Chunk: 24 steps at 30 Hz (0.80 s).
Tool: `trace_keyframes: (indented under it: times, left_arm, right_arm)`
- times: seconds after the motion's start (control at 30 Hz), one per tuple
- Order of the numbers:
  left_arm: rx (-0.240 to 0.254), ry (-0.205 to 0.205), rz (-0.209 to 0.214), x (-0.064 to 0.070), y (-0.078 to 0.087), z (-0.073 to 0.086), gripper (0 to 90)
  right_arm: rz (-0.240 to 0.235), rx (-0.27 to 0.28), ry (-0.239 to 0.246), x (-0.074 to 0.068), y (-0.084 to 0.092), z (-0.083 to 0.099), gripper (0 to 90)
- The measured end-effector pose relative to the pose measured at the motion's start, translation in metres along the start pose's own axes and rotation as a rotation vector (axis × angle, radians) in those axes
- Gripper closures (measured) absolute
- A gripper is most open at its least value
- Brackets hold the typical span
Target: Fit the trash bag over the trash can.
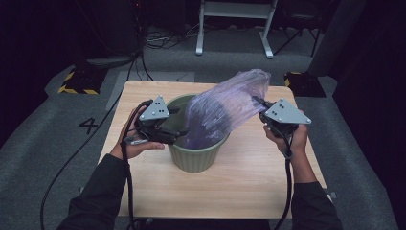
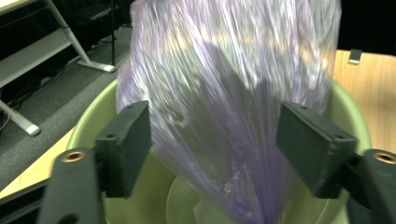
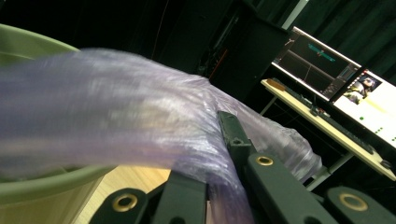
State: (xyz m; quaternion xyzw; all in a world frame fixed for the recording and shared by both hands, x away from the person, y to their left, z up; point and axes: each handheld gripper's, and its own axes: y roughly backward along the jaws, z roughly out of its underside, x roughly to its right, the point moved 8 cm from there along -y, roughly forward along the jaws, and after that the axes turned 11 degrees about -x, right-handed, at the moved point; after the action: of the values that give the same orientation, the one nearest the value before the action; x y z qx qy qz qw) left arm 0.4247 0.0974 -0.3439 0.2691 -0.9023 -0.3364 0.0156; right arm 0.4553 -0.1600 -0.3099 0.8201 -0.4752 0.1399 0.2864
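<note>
Stretching from the ribbed green bin (image 1: 197,155), crinkly lilac bag (image 1: 225,108) is pinched by right gripper (image 1: 260,104); left gripper (image 1: 181,132) fingers released.

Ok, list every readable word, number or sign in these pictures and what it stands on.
"4": a dark numeral on the grey floor, left of the table.
Screens in the right gripper view: whatever they show is too small to read.
No text on the bin or bag.
</note>
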Motion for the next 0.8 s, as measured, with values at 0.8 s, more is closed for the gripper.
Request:
trace_keyframes:
  times: [0.8]
  left_arm:
    - [-0.086, -0.154, -0.015, 0.05, -0.046, -0.037, 55.0]
  right_arm:
    - [-0.126, 0.042, 0.142, -0.073, -0.001, -0.028, 84.1]
